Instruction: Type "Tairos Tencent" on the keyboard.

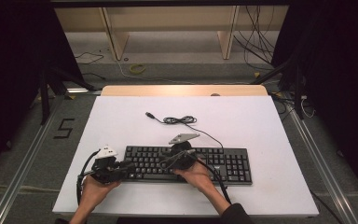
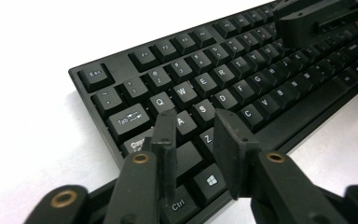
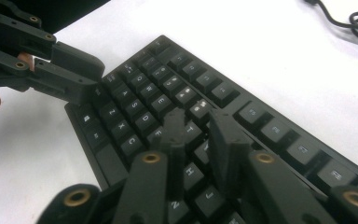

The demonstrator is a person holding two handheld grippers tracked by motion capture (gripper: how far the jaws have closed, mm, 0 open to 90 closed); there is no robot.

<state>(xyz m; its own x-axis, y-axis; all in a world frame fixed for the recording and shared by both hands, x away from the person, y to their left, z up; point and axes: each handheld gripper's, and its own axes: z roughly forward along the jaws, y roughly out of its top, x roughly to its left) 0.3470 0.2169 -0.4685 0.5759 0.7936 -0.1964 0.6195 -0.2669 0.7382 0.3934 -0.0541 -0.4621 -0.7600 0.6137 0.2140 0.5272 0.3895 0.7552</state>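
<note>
Black plastic, low and wide, the keyboard (image 1: 189,163) lies flat on the white table (image 1: 121,121), close to the near edge and a little right of the middle, its long side running along that edge. Its thin cable (image 1: 182,120) leaves the far side and lies in a loose coil toward the middle of the surface, with the plug end pointing at the far left corner.

Both grippers sit over the keyboard. The left gripper (image 1: 127,166) comes in at the board's left end, held low in the left hand (image 1: 93,186) near the near left corner of the table. In the left gripper view its two black jaws stand a narrow gap apart above the left-hand keys, around A, Z and the Windows key (image 2: 212,180), with nothing gripped between them.

The right gripper (image 1: 170,164) hangs over the middle of the keyboard, the right hand (image 1: 198,175) behind it at the near side. In the right gripper view its jaws are likewise slightly parted, poised over the letter rows near T and H; the left jaw tip is blurred, so whether it touches a key is hard to say, though it looks just clear. No key or other thing is clamped between them. The left gripper shows in that view too (image 3: 81,77), at the board's far left end.
</note>
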